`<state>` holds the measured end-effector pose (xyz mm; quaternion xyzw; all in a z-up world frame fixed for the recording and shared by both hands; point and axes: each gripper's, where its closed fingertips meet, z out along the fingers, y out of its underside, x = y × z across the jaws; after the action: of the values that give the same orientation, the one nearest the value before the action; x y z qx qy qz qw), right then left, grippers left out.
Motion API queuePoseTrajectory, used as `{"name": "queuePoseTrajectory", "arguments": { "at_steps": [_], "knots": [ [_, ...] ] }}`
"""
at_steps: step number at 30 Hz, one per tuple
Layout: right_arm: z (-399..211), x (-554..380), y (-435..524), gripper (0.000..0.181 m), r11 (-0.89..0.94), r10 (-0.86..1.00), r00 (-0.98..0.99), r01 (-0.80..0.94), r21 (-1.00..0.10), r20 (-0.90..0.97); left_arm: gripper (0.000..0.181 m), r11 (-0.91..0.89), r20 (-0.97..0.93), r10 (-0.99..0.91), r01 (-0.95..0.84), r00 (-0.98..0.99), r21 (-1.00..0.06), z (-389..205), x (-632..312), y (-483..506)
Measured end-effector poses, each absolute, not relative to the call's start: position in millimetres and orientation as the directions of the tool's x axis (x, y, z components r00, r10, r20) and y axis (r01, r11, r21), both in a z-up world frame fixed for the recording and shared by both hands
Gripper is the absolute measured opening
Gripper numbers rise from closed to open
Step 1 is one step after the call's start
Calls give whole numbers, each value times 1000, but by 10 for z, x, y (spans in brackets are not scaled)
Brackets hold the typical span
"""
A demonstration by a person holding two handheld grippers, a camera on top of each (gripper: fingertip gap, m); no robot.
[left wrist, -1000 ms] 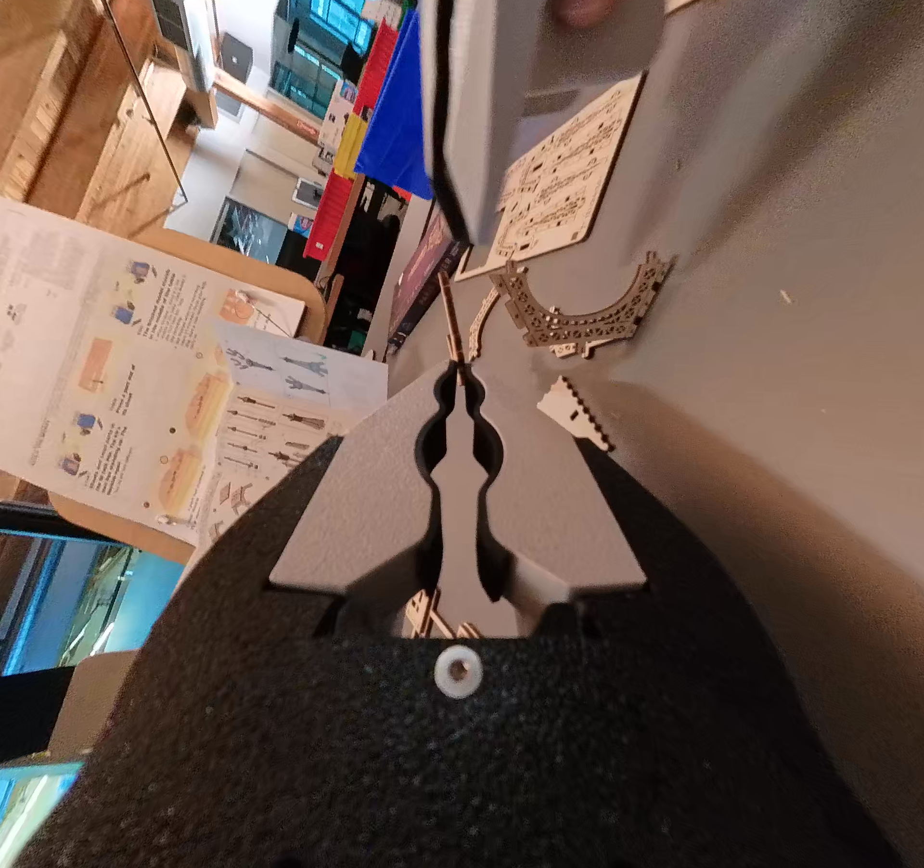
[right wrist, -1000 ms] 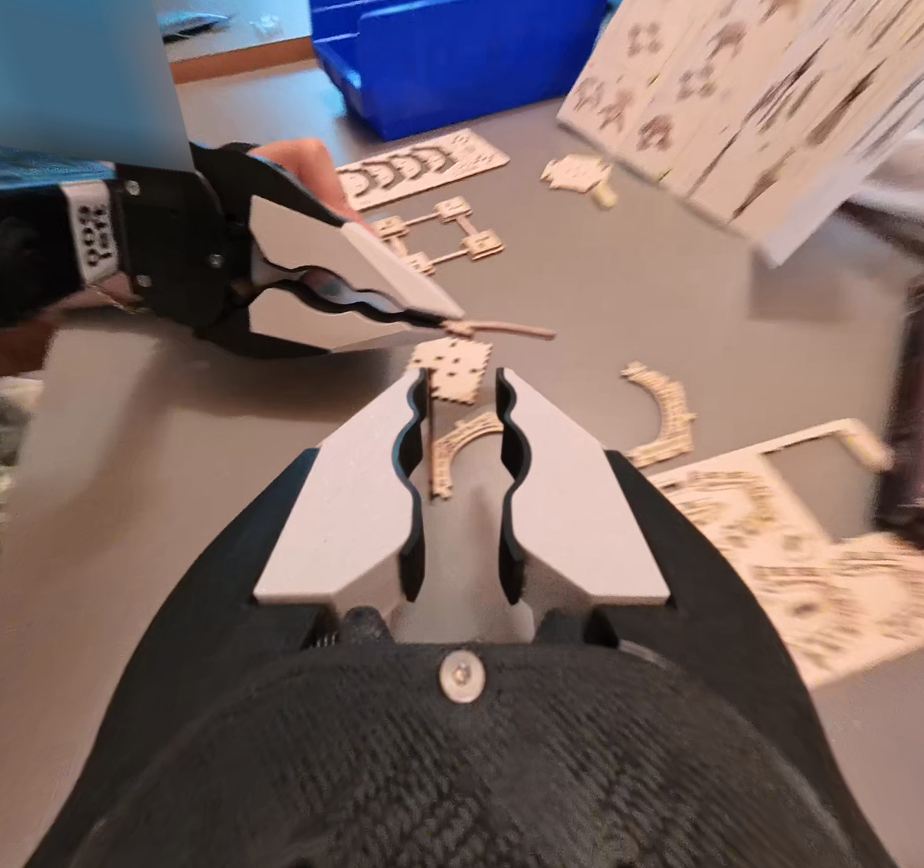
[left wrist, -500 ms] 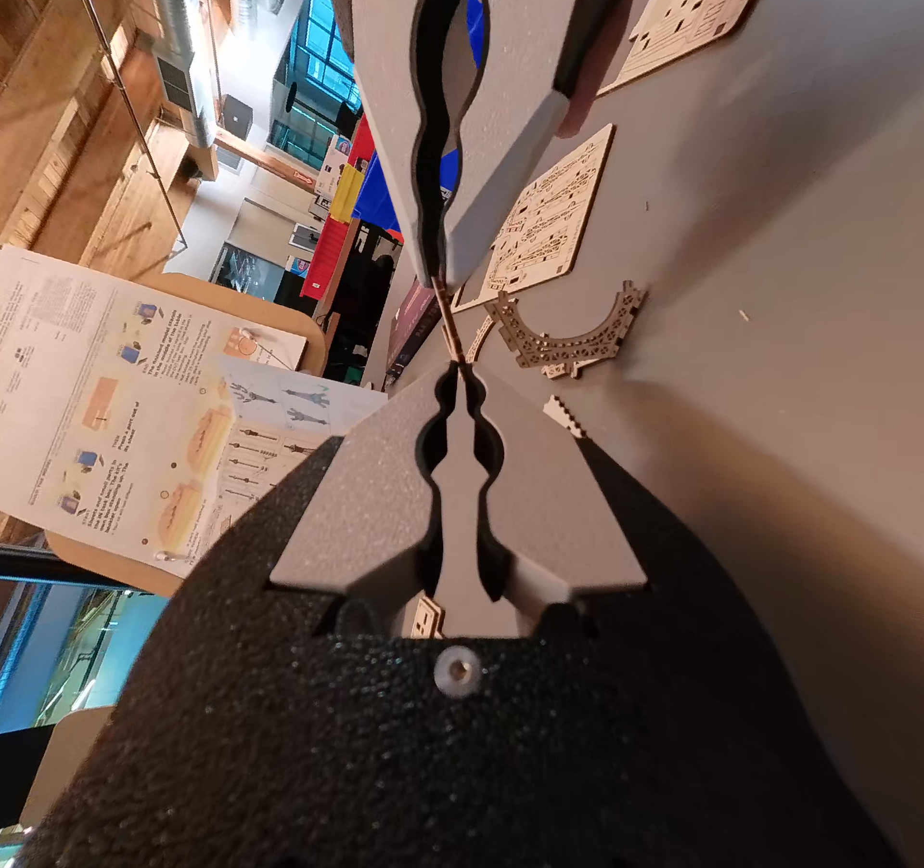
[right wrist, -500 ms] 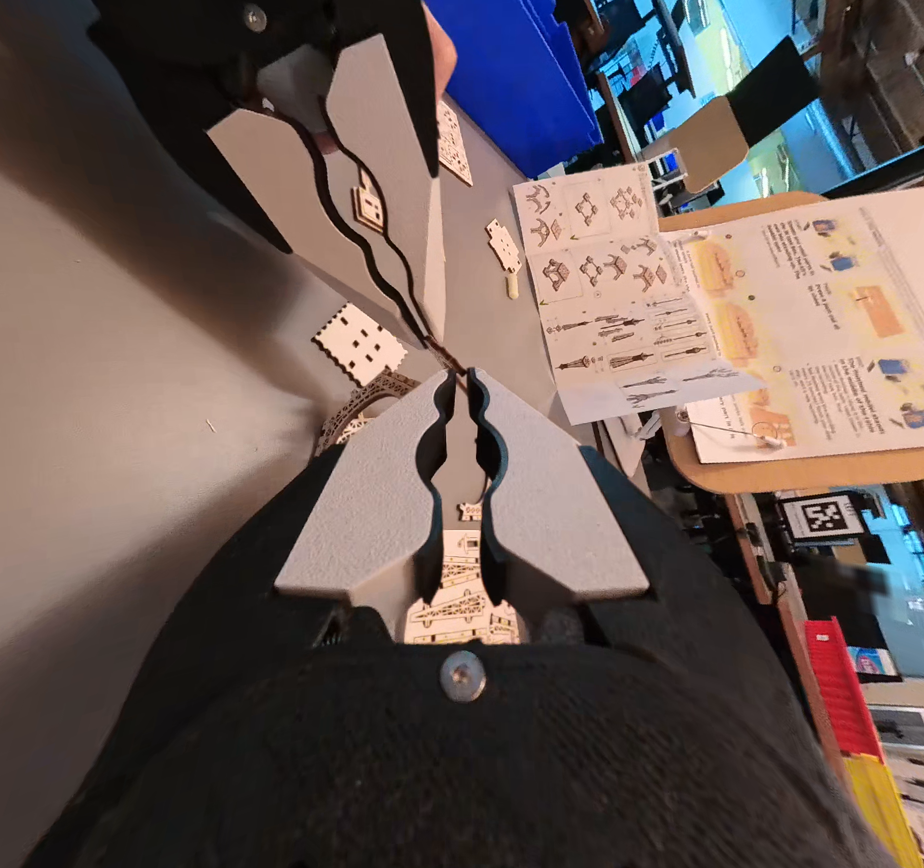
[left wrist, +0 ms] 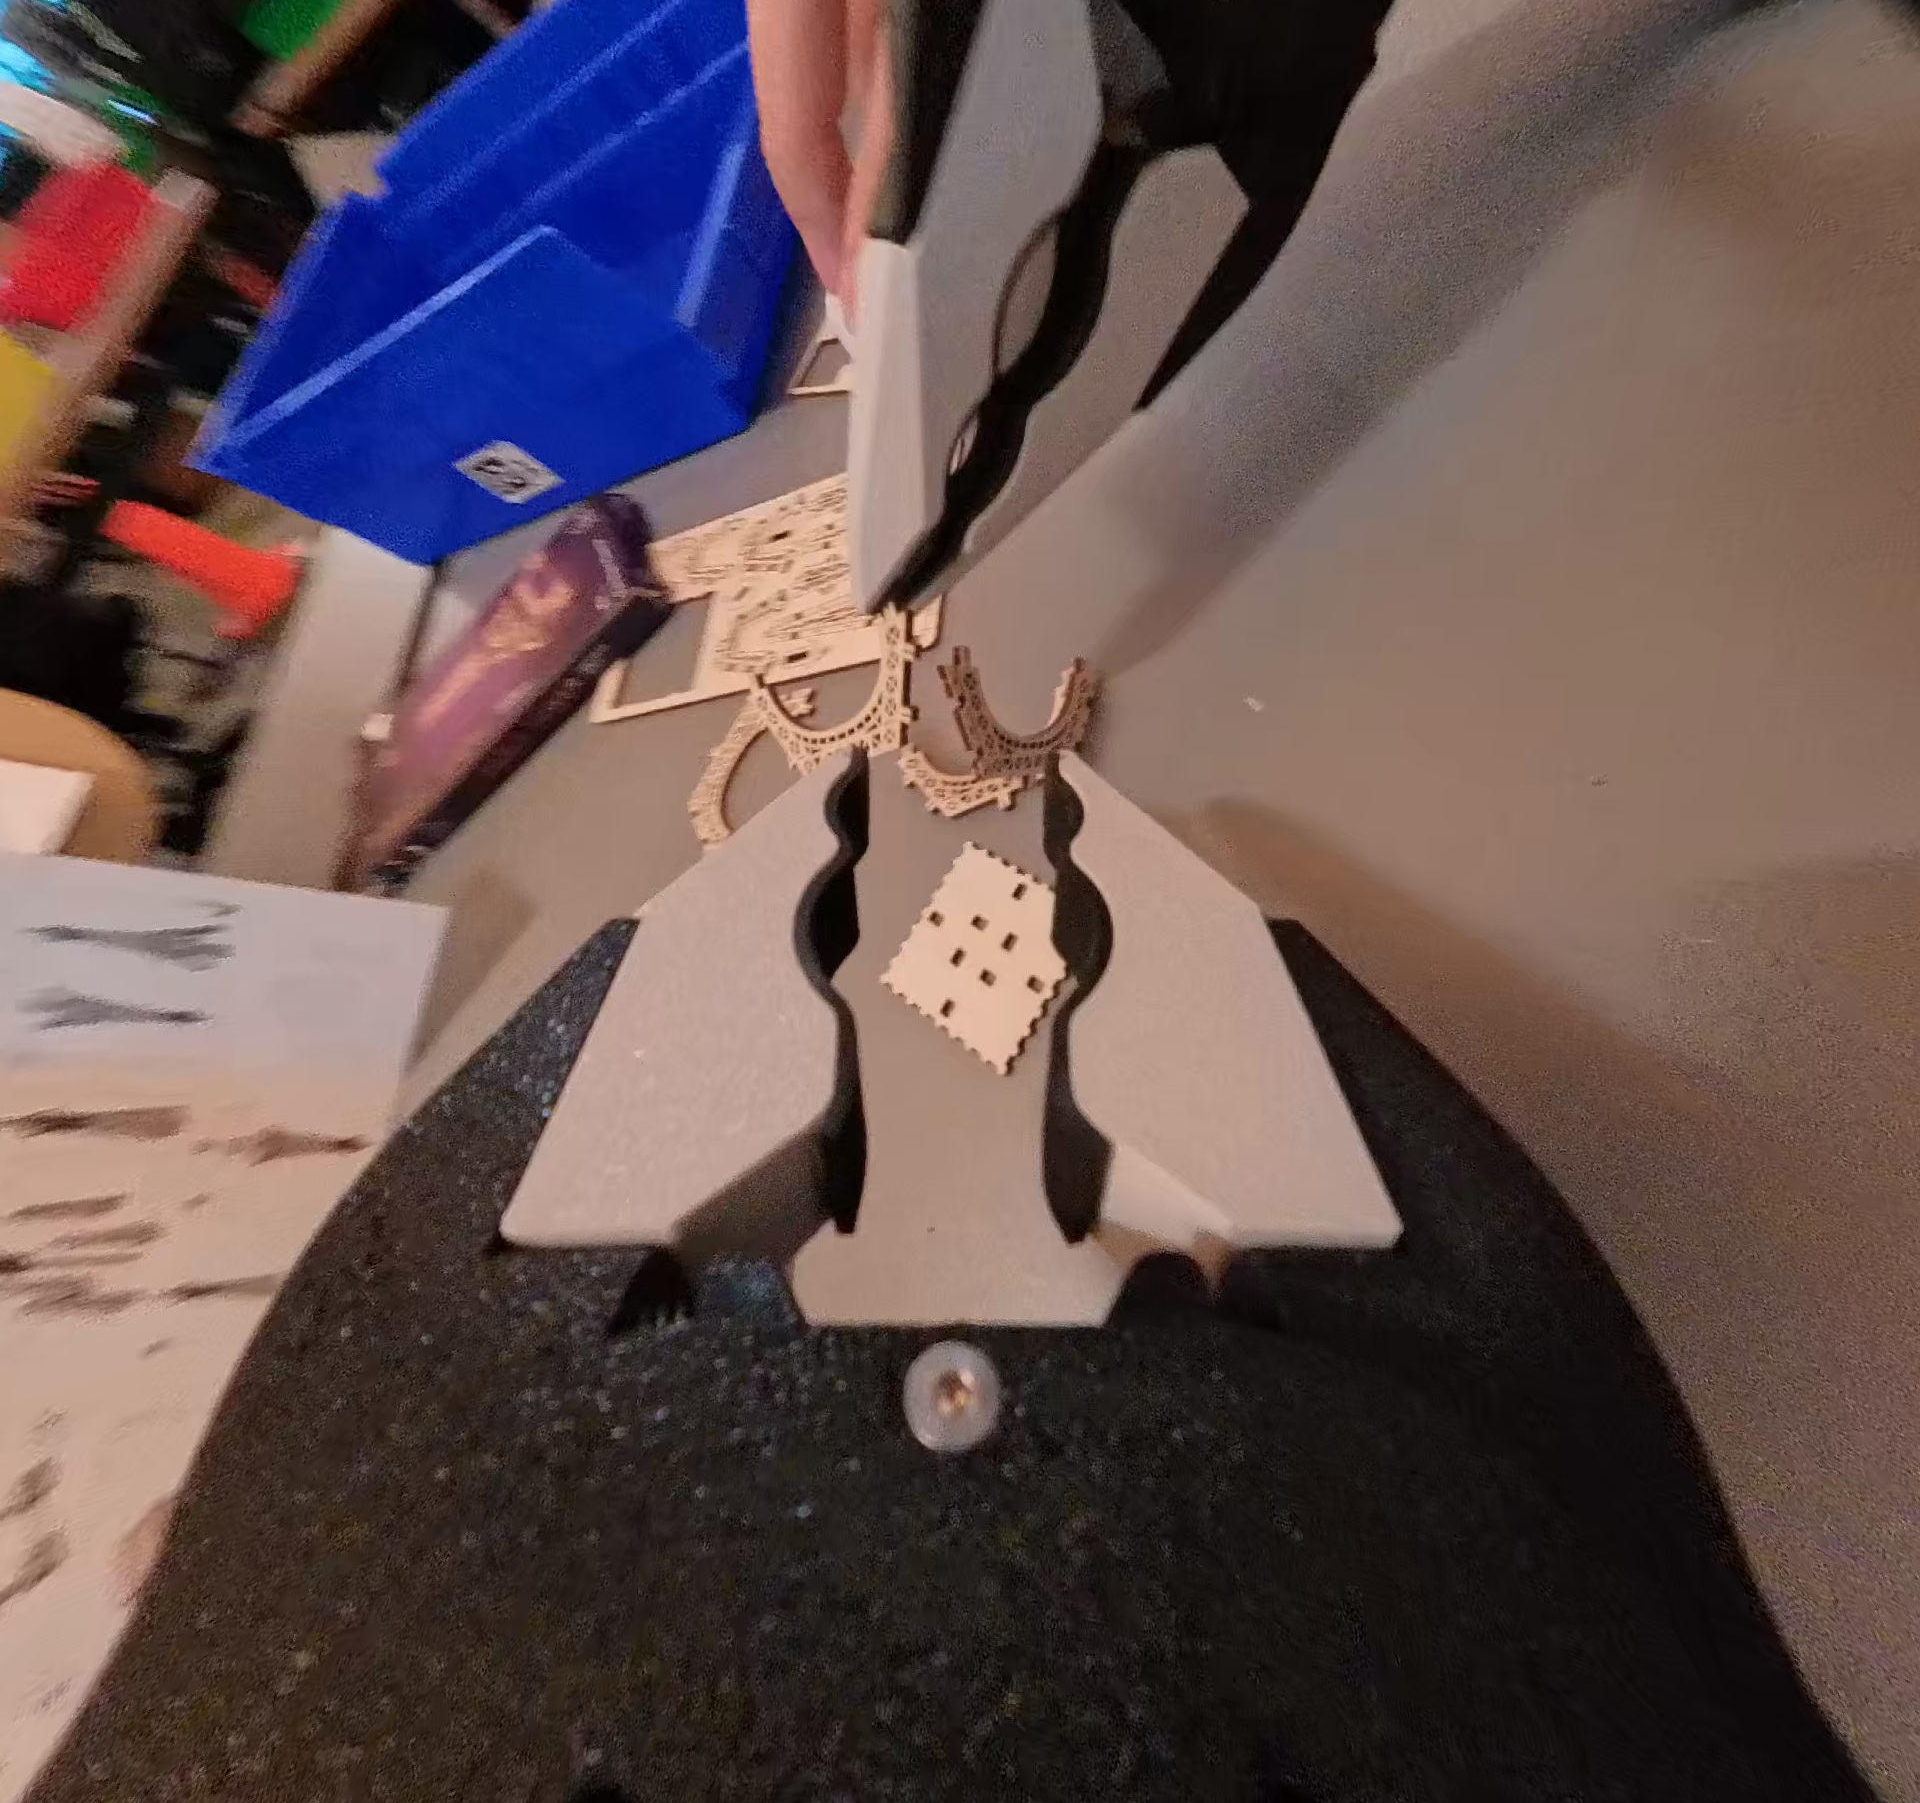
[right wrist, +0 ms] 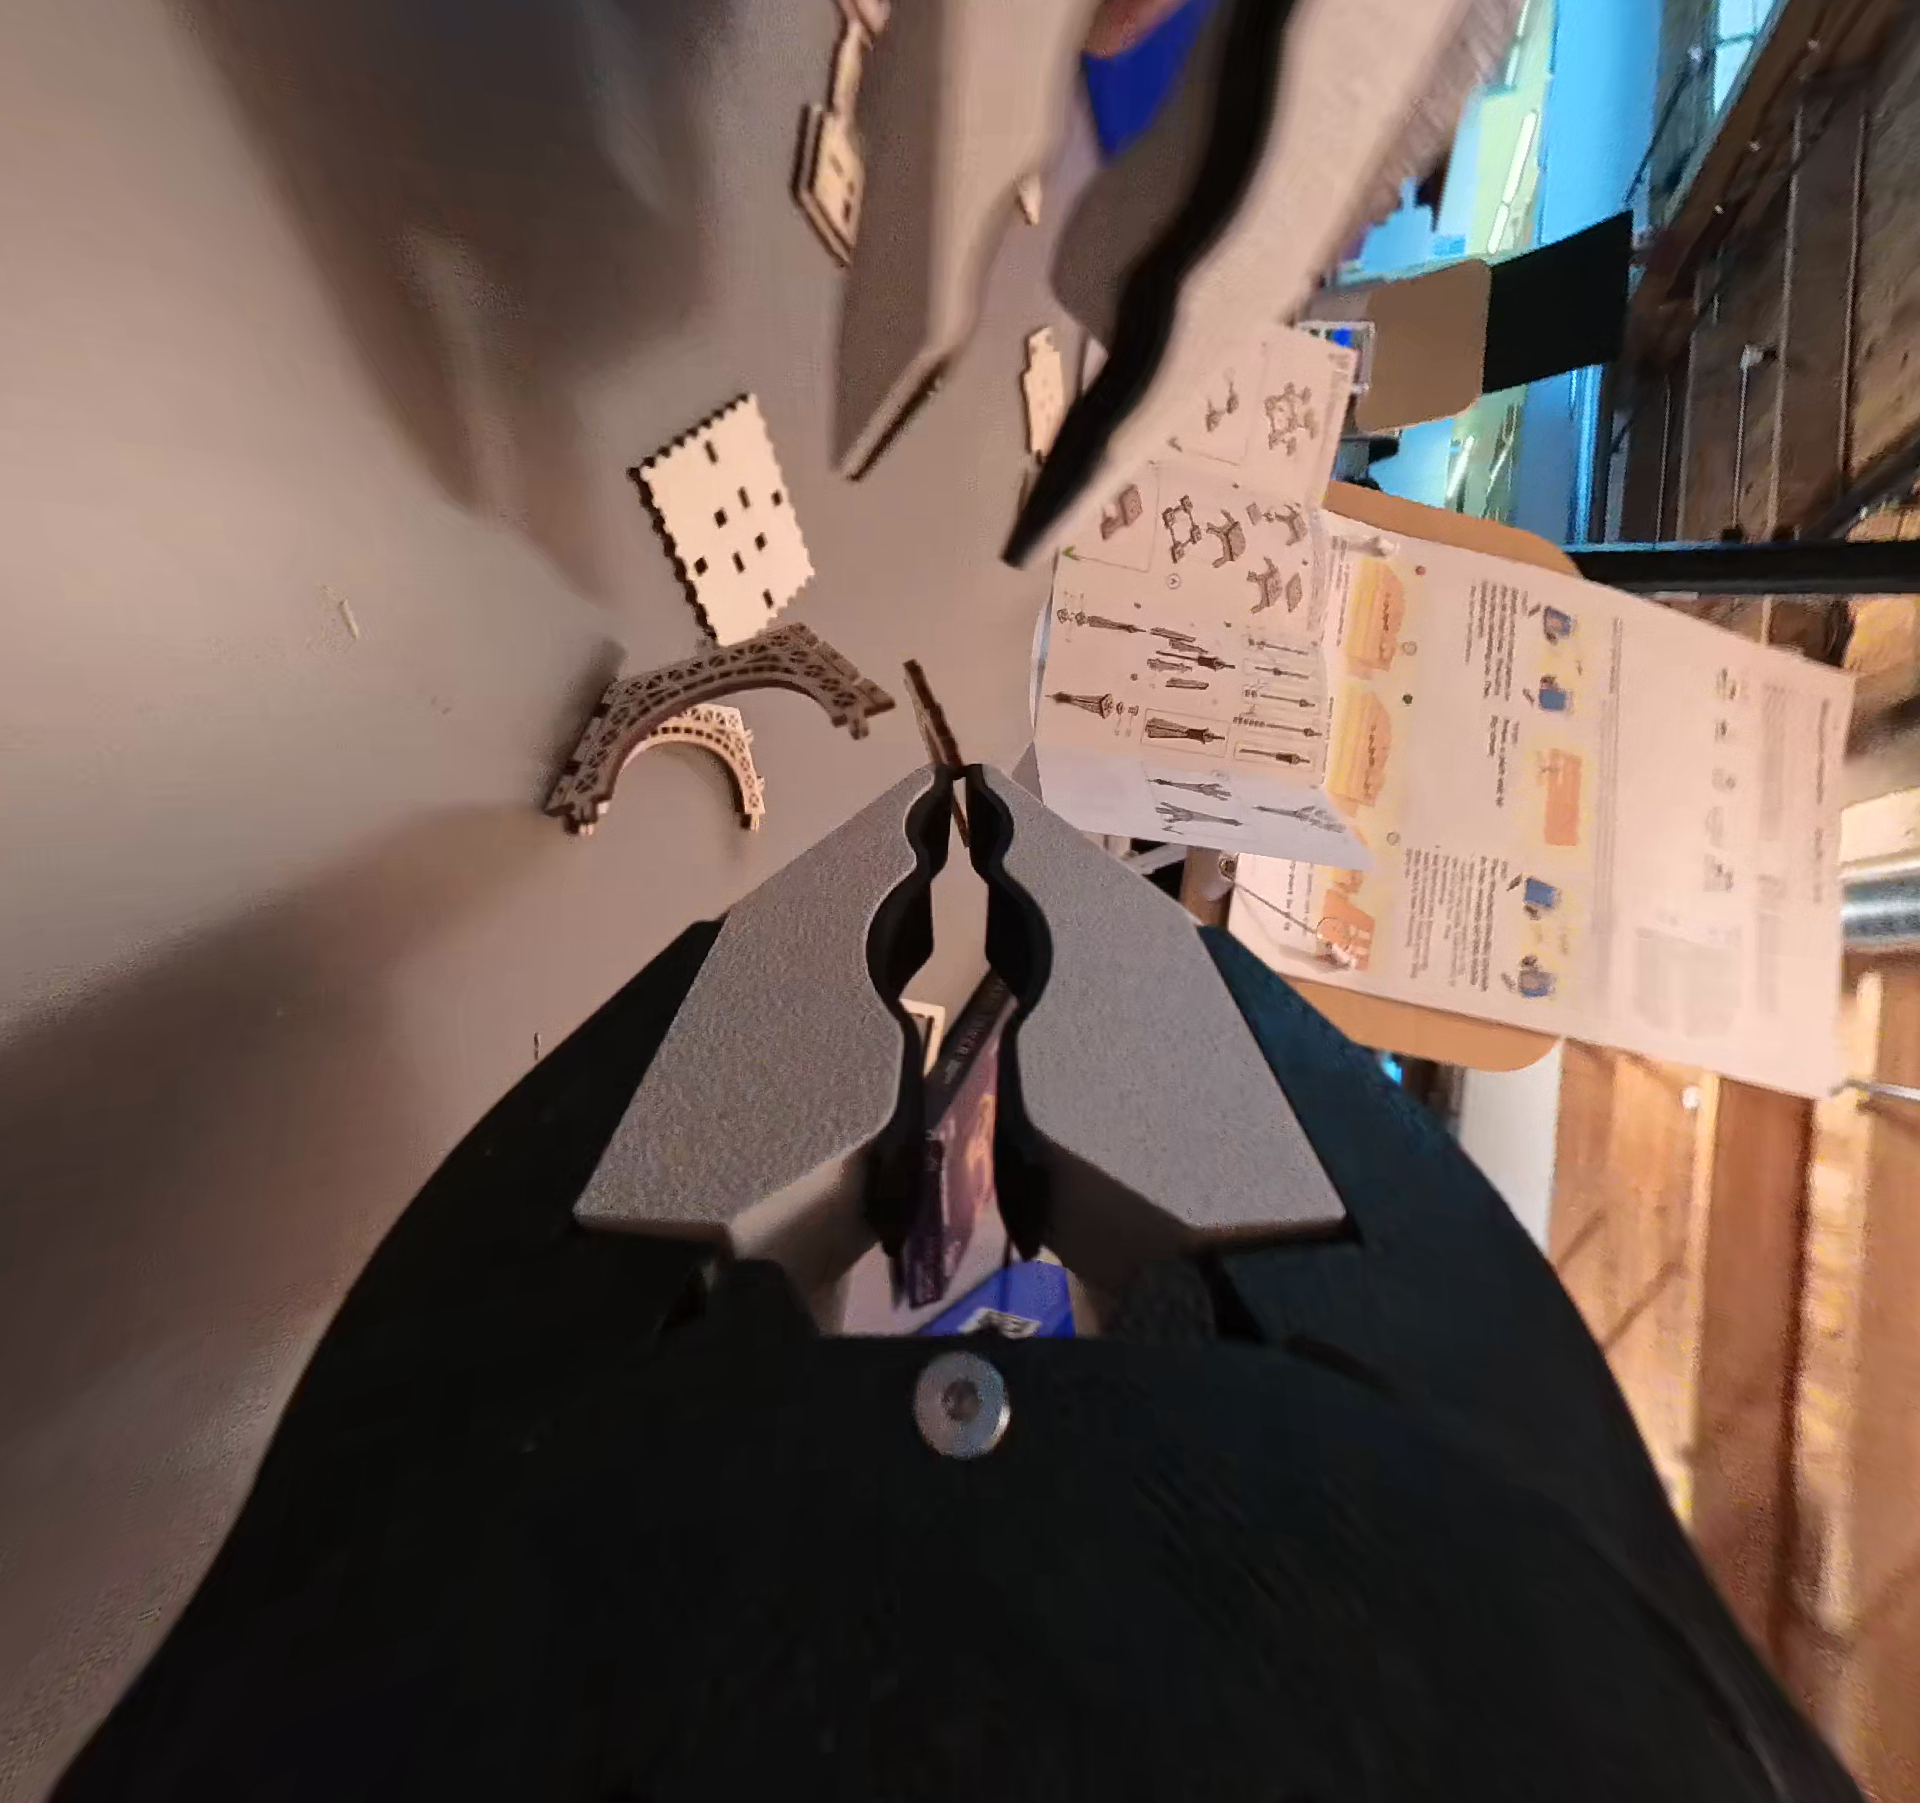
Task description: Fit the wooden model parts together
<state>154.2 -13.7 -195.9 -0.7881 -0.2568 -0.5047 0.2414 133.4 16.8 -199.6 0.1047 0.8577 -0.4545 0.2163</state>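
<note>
**Q:** Wooden model parts: where did they sit on the grey table (left wrist: 1558, 714)?

**A:** From the left, a pale curved lattice arch (left wrist: 727, 787) lay flat. A brown lattice arch (left wrist: 847, 719) hung pinched by one end in the closed right gripper (right wrist: 954, 777). A second brown arch (left wrist: 1013, 740) and a pale square slotted wooden plate (left wrist: 977, 964) lay loose.

**Q:** And the left gripper (left wrist: 956, 777)?

**A:** Its fingers stood apart and empty, and the square plate showed between them.
</note>
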Motion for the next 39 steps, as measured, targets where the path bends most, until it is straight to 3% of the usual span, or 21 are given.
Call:
{"name": "queuePoseTrajectory", "arguments": {
  "at_steps": [4,8,13,16,18,25,29,31,33,34,36,39],
  "knots": [
    [-1948,1453,-52,0,-725,215,315,686,-65,924,26,549,-229,169,284,-959,-786,-1962,1308,121],
    [-1904,1411,-31,0,-714,220,300,698,-57,928,24,565,-122,282,268,-951,-780,-1959,1328,41],
    [-1906,1413,-46,1,-711,191,346,694,-114,919,12,628,-135,321,317,-938,-711,-2082,1406,7],
    [-1920,1420,-58,1,-711,190,355,692,-121,915,13,626,-133,318,313,-939,-714,-2088,1406,-6],
    [-1923,1406,-43,0,-704,201,345,702,-110,917,21,622,-103,325,295,-940,-725,-2082,1371,1],
    [-1951,1385,-5,0,-702,256,314,710,-48,914,5,656,-55,364,298,-930,-693,-2109,1339,31],
    [-1948,1413,-10,1,-715,246,316,698,-50,916,5,663,-92,363,326,-927,-674,-2116,1381,0],
    [-1886,1463,-55,1,-731,171,348,672,-118,922,5,631,-129,319,312,-939,-710,-2045,1437,-36],
    [-1836,1462,-116,22,-719,49,472,629,-297,880,4,603,-136,245,261,-960,-754,-1994,1531,-22],
    [-1872,1443,-152,30,-701,-15,597,566,-434,802,4,580,-125,204,222,-971,-784,-1977,1570,-13],
    [-1948,1408,-175,28,-622,-159,818,351,-700,553,4,534,-47,159,126,-986,-836,-1985,1562,17],
    [-2033,1348,-146,37,-482,-258,945,53,-875,200,4,482,28,125,36,-992,-875,-2061,1527,44]
  ]
}}
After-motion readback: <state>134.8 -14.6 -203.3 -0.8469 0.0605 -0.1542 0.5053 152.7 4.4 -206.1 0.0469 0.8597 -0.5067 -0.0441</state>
